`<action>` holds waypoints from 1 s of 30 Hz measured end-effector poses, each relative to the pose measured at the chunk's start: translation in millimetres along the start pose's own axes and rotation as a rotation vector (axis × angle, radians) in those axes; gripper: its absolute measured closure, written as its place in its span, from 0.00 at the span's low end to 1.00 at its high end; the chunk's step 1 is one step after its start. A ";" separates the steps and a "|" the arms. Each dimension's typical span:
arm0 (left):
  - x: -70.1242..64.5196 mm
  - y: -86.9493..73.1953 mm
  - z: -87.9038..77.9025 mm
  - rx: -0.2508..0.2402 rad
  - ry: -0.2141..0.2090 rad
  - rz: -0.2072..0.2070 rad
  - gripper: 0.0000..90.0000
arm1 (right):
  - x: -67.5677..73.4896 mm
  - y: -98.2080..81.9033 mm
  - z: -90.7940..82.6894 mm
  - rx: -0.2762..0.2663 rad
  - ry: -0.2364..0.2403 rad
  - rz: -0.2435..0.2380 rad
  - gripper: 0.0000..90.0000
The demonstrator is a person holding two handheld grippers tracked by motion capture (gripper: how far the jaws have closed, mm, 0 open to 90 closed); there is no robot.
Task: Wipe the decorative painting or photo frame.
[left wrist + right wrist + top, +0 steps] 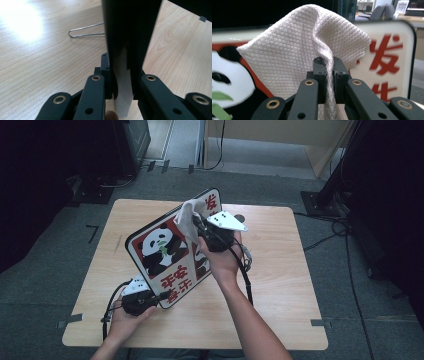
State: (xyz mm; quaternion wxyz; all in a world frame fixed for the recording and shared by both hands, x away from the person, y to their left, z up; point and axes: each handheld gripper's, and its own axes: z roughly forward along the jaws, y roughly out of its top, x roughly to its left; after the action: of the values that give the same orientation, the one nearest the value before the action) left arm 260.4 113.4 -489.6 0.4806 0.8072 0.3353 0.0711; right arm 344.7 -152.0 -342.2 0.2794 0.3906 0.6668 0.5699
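Panda sign board is held tilted above the desk, its lower corner toward the desk's near left corner, clamped by the left gripper. Right gripper is clenched on a white waffle-weave cloth against the board's upper face.

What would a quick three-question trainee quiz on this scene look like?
1. True or false: the right hand-held gripper is shut on the cloth.
2. What does the left hand-held gripper grip? A) the sign's edge B) the cloth C) a wire clip
3. Which animal is pictured on the sign?

Key:
1. True; the jaws pinch a fold of it in front of the sign.
2. A; the sign is held tilted above the table.
3. A panda.
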 end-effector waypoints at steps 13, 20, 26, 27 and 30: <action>0.0 0.1 0.4 0.001 -0.001 0.003 0.90 | -15.3 -56.8 -2.8 0.080 -0.017 0.053 0.93; -0.6 0.1 0.7 0.001 0.001 0.003 0.89 | -17.8 -91.4 -5.1 0.123 -0.021 0.071 0.93; -0.4 0.1 0.8 0.000 0.000 0.002 0.90 | -18.8 -114.7 -8.2 0.174 -0.020 0.084 0.93; -0.4 0.1 0.8 0.000 0.000 0.002 0.90 | -19.3 -117.5 -8.6 0.180 -0.020 0.081 0.93; -0.7 0.1 0.9 -0.001 0.001 0.002 0.89 | -18.9 -130.7 -10.0 0.208 -0.019 0.090 0.93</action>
State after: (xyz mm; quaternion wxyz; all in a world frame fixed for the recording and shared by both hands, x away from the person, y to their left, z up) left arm 260.3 112.3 -489.9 0.4806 0.8073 0.3349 0.0722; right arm 320.3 -179.2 -469.5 0.2177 0.4525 0.7014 0.5059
